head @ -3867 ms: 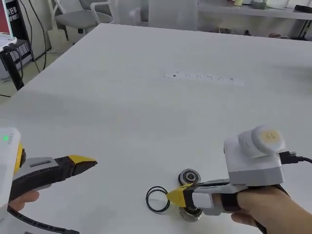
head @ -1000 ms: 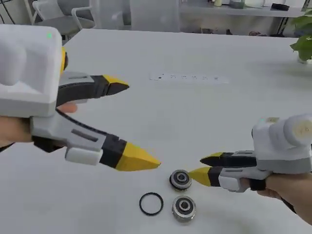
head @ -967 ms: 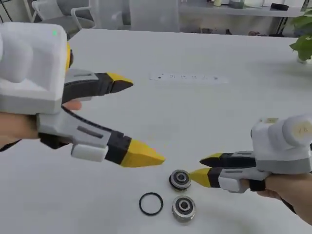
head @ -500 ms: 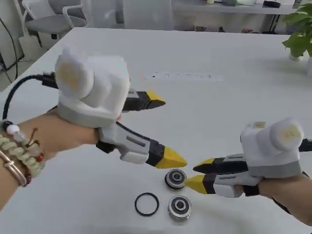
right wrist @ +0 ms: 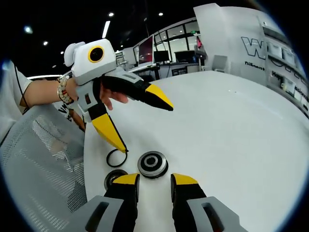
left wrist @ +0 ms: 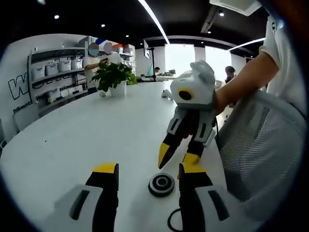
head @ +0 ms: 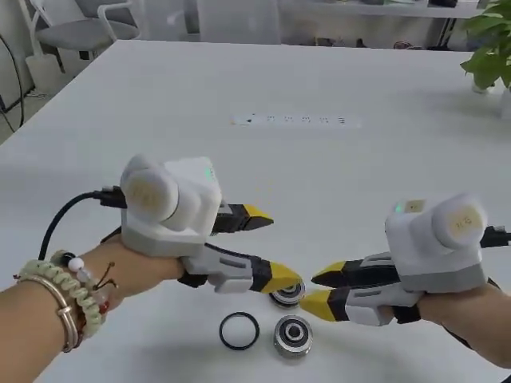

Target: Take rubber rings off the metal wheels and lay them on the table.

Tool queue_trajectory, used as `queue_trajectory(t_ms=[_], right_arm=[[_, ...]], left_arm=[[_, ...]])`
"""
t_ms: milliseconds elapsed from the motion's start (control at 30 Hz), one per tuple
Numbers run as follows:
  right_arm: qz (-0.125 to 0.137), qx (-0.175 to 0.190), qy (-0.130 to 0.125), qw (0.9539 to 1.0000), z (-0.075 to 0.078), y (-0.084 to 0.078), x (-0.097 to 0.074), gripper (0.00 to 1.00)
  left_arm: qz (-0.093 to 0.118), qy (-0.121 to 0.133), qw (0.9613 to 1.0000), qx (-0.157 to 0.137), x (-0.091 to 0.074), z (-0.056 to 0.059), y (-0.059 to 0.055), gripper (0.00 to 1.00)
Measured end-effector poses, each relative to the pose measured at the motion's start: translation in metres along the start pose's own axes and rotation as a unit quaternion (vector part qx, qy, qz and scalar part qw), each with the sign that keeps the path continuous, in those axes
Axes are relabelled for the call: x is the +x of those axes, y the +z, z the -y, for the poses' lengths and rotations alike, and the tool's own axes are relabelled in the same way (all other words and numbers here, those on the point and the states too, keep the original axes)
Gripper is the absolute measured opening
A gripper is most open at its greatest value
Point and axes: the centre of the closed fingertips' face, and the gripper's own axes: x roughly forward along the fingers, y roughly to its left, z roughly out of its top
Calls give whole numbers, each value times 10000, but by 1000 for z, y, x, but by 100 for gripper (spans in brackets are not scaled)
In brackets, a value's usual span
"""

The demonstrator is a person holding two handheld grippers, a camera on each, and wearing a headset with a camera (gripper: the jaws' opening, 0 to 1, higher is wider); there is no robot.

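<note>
Nearest on the white table (head: 160,104) lay one loose black rubber ring (head: 239,330), flat. Just beside it, on its right, stood a bare metal wheel (head: 293,335). A little farther was the second wheel (head: 284,296), with a dark band around its rim, lying between the tips of both grippers.

The left gripper (head: 275,247) had its jaws spread wide and held nothing. Its lower tip was over this wheel, but whether it touched I could not tell. The right gripper (head: 311,289) pointed to the same wheel from the other side; its jaws were parted only a little and also held nothing.

Farther away a white power strip (head: 291,120) lay on the table. At the far edge a green plant (left wrist: 111,75) stood in a white pot (left wrist: 119,89).
</note>
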Motion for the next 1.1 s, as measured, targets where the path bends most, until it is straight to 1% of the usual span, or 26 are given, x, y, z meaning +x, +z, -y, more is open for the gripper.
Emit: queue_trajectory(t_ms=[67, 133, 300, 333, 400, 467, 533, 600, 633, 667, 800, 900, 967, 1033, 1100], right_arm=[[-16, -4, 0, 10000, 0, -1, 1, 24], [-25, -9, -4, 10000, 0, -1, 1, 24], [-14, 46, 15, 10000, -2, -3, 4, 23], [-26, 34, 3, 10000, -2, -3, 4, 23], [-46, 7, -31, 10000, -2, -4, 5, 23], [-80, -48, -70, 9999, -2, -5, 6, 22], [-106, -111, -78, 9999, -3, -5, 8, 22], [-109, -148, -91, 9998, -3, -5, 8, 22], [-111, -163, -102, 9998, -3, -4, 9, 23], [-110, -186, -128, 9997, -2, -4, 9, 23], [-127, -219, -161, 9995, -2, -5, 10, 23], [-141, -227, -145, 9995, -3, -5, 11, 23], [-141, -249, -146, 9995, -4, -5, 11, 22], [-128, -259, -159, 9995, -3, -5, 12, 22], [-91, -230, -164, 9996, -3, -3, 12, 21]], left_arm=[[-84, -1, 10000, 46, 2, 1, -6, 40], [-127, -8, 9999, 71, 4, 2, -9, 38], [-267, -115, 9995, 136, 10, 11, -21, 32], [-282, -125, 9994, 134, 10, 11, -22, 31], [-321, -173, 9993, 39, 13, 14, -26, 28], [-366, -208, 9991, 32, 15, 17, -30, 25], [-425, -195, 9989, 62, 17, 17, -33, 23], [-484, -159, 9987, 78, 18, 17, -35, 19], [-556, -132, 9983, 125, 17, 16, -38, 17], [-501, -160, 9986, 94, 17, 17, -36, 15], [-520, -166, 9984, 133, 18, 17, -37, 13], [-530, -172, 9984, 44, 18, 18, -37, 11], [-533, -166, 9984, 62, 18, 18, -37, 10], [-551, -226, 9982, 75, 19, 21, -37, 8], [-560, -200, 9982, 38, 19, 20, -37, 8]])
